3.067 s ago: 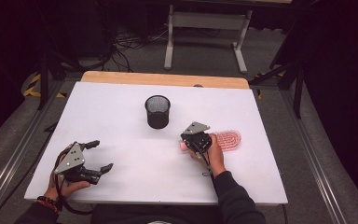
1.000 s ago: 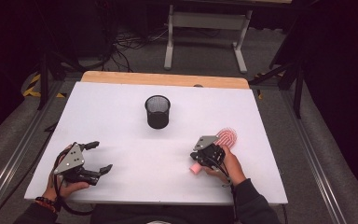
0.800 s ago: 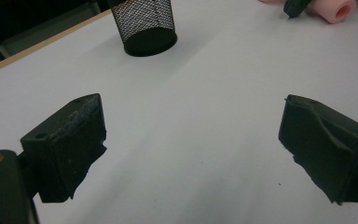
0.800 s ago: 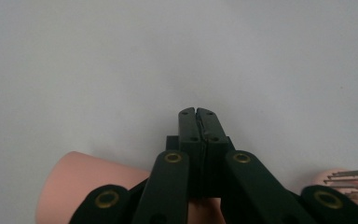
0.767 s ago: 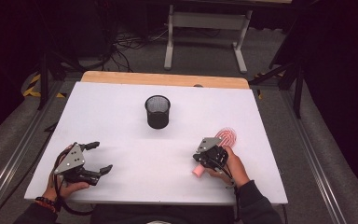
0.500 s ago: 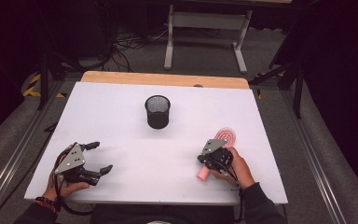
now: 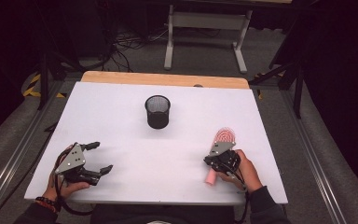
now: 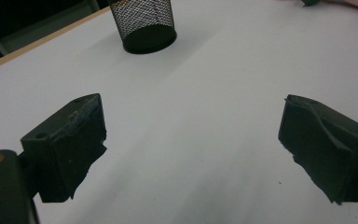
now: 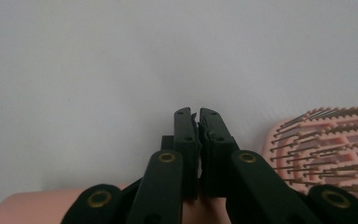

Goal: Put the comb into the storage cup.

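Right gripper (image 7: 220,157) slid nearer, above pink hairbrush (image 7: 224,137)

I see a white table (image 7: 121,107) with a wooden far edge; grey carpet floor (image 7: 205,51); a metal stand (image 7: 205,28); dark surroundings.

The left hand-held gripper (image 7: 97,157) sits low at the near left, its jaws spread wide with nothing between them. The right hand-held gripper (image 7: 216,157) at the near right has its jaws pressed together, gripped by the right hand (image 7: 243,169).
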Available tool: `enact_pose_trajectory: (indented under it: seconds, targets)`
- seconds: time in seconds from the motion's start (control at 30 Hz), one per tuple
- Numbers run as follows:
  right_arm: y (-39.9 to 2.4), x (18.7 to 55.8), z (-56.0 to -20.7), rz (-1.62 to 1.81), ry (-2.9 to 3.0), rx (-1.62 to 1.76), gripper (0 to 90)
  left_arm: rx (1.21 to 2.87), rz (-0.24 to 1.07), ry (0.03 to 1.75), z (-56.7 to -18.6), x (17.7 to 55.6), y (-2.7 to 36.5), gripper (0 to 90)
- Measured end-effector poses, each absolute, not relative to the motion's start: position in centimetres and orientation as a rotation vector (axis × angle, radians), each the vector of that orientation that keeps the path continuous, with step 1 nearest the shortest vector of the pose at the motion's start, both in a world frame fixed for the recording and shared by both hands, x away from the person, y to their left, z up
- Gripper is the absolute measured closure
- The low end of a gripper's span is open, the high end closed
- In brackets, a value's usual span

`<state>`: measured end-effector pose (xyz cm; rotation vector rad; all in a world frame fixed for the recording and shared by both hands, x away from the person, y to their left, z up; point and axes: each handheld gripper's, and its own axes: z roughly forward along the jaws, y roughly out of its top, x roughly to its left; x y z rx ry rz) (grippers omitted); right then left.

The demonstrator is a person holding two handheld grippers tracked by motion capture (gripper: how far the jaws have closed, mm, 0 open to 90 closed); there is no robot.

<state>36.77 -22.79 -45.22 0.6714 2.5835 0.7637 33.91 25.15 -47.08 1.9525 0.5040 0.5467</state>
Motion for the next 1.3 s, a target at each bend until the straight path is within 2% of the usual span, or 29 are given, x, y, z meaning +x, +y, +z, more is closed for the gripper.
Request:
enact_pose_trajectory:
  seconds: [0.87,1.3]
  targets:
    - [-26.1,36.1,-45.0,0.712,2.537,0.755,85.3,1.954,0.541,0.509,-47.1,34.0,25.1,8.4]
    - [-26.8,36.1,-44.9,0.718,2.524,0.792,81.0,1.954,0.541,0.508,-47.1,34.0,25.1,8.4]
